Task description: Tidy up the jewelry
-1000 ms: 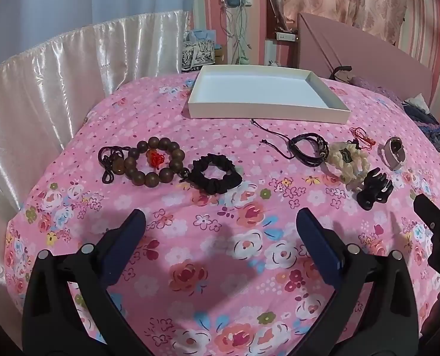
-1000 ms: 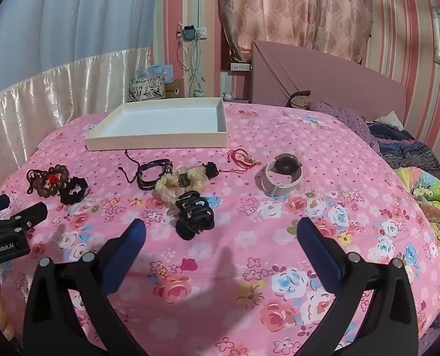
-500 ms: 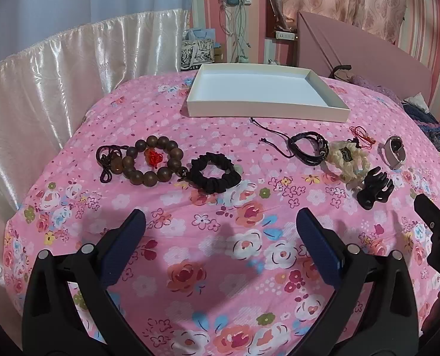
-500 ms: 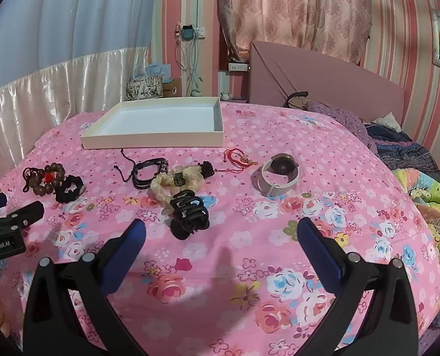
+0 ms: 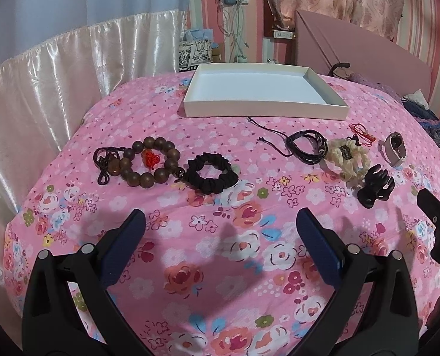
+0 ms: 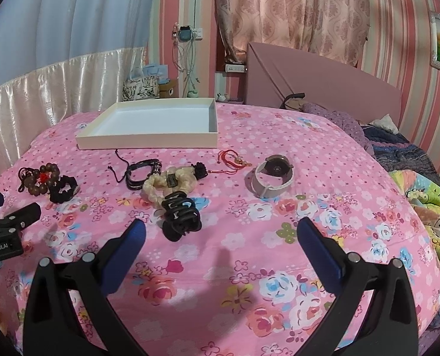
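Left claw (image 5: pixel 220 228): fingers apart, empty, hovering above the bed's (image 5: pixel 220 267) near edge.
Right claw (image 6: pixel 220 231): fingers apart, empty, just short of the black hair clip (image 6: pixel 180 216).
Risk, clip: it touched the cream bead bracelet (image 6: pixel 166 182); a wide grab might drag both.
Risk, cords: the black cord bracelet (image 6: pixel 142 173) and red string (image 6: pixel 233 160) could snag.
Risk, bedding: soft cloth might get pinched.
Count: one white tray (image 6: pixel 148 141) toward the far edge, empty; one watch (image 6: pixel 275 176); one wooden bead bracelet (image 5: pixel 150 161); one black scrunchie (image 5: pixel 211 173).
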Demonstrator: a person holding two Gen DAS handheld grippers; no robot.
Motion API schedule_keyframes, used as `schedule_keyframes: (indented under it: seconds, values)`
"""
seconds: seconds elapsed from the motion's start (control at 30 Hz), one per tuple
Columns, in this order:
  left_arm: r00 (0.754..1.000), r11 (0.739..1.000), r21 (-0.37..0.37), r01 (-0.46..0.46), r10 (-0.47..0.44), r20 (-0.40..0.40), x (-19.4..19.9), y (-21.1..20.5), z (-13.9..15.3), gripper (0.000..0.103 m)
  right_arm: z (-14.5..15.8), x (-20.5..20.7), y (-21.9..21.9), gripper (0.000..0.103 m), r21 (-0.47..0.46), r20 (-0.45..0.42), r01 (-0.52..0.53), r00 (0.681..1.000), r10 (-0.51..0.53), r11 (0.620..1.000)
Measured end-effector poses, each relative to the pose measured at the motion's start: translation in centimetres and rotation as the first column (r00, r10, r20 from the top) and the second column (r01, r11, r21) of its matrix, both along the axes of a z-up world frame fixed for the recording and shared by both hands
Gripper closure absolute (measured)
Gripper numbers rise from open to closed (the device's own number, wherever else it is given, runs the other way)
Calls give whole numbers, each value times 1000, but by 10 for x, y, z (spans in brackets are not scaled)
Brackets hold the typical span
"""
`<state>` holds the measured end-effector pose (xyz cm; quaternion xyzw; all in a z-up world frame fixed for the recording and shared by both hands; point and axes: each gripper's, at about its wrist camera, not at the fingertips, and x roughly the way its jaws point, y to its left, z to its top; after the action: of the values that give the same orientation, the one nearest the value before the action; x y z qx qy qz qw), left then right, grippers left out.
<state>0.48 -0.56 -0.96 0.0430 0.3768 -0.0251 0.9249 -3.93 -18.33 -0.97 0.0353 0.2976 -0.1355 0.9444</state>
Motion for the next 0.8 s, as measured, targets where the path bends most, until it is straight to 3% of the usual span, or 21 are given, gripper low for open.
schedule_keyframes:
  seconds: [0.8]
  values:
    - [1000,1000,3,3,-3,-2,-1,0,-2,3,-2,2,5,2,-17,-9,-7,1000,7,1000]
